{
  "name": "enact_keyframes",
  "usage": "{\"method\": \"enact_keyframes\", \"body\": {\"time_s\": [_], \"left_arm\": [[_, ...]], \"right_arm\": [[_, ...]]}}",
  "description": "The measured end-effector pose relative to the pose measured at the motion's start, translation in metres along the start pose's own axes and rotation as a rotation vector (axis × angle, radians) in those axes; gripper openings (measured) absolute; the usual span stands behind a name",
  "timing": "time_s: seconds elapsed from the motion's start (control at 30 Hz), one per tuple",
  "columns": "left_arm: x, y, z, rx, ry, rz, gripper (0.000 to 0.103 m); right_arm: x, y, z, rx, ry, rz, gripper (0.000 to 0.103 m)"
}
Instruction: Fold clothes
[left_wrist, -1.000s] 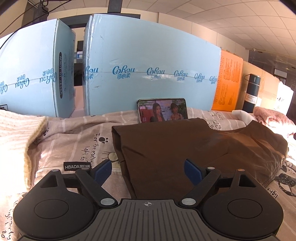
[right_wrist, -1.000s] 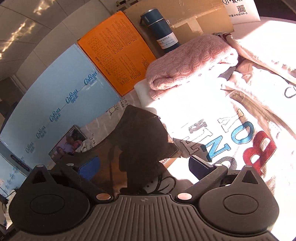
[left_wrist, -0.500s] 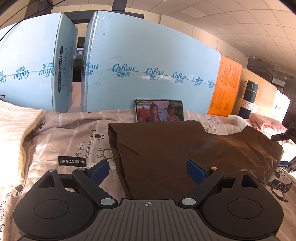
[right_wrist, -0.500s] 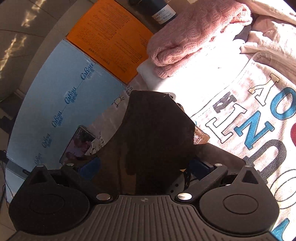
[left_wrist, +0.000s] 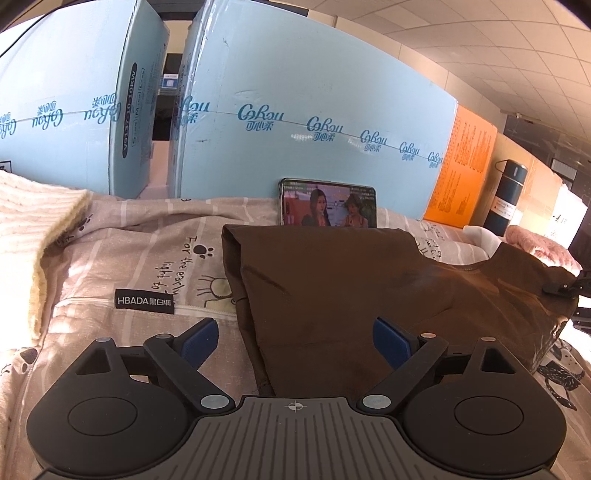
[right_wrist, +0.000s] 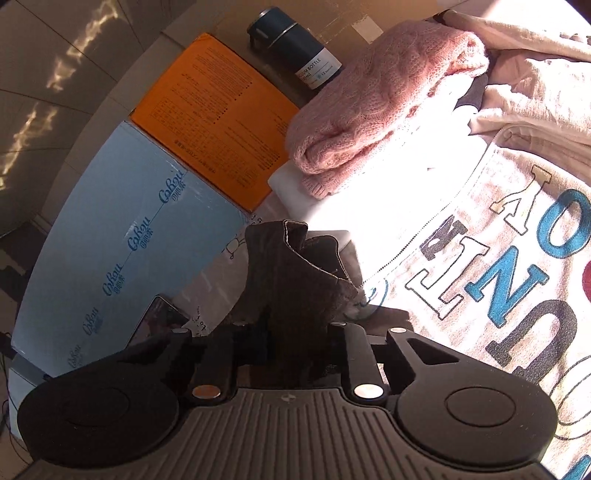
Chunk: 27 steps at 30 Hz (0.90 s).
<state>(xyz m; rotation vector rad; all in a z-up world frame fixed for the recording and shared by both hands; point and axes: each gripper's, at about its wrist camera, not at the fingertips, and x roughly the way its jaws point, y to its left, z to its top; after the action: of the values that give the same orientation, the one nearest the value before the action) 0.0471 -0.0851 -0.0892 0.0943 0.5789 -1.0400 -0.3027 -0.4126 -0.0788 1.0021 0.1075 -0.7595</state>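
Fingers (right_wrist: 229, 354) of the right gripper (right_wrist: 288, 350) are drawn together on a bunched corner of the brown garment (left_wrist: 369, 288); the left gripper (left_wrist: 295, 338) has its fingers spread wide, gripping nothing, low over the garment's near edge. The garment lies spread on the printed bedsheet (left_wrist: 122, 266), a phone (left_wrist: 328, 203) propped just behind it against a pale blue carton (left_wrist: 314, 122). Right view: pink knit (right_wrist: 380, 99) and lettered sweatshirt (right_wrist: 498, 277) nearby.

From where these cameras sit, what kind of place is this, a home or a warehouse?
Probably a makeshift work spot in an office or storeroom: big blue cartons stand behind a printed bedsheet, under a panelled office ceiling, with folded clothes such as a pink sweater stacked nearby.
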Motion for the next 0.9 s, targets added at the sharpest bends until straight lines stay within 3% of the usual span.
{"method": "enact_keyframes", "body": {"time_s": [0.2,0.53,0.63,0.77,0.9], "left_arm": [[0.005,0.003,-0.001,-0.015,0.037,-0.030,0.093],[0.009,-0.009,-0.008,-0.051,0.120,-0.383,0.093],[0.008,-0.014,-0.009,-0.029,0.115,-0.348,0.093],[0.010,-0.011,-0.007,-0.021,0.111,-0.199,0.093],[0.011,-0.016,-0.007,0.027,0.118,-0.163,0.093]], "right_arm": [[-0.025,0.009,-0.007,-0.001,-0.039,0.033,0.011],[-0.068,0.010,0.003,-0.067,-0.161,-0.011,0.009],[-0.080,0.010,0.007,-0.089,-0.200,-0.026,0.009],[-0.075,0.035,0.004,-0.199,-0.200,0.080,0.009],[-0.066,0.075,-0.004,-0.345,-0.172,0.183,0.009]]}}
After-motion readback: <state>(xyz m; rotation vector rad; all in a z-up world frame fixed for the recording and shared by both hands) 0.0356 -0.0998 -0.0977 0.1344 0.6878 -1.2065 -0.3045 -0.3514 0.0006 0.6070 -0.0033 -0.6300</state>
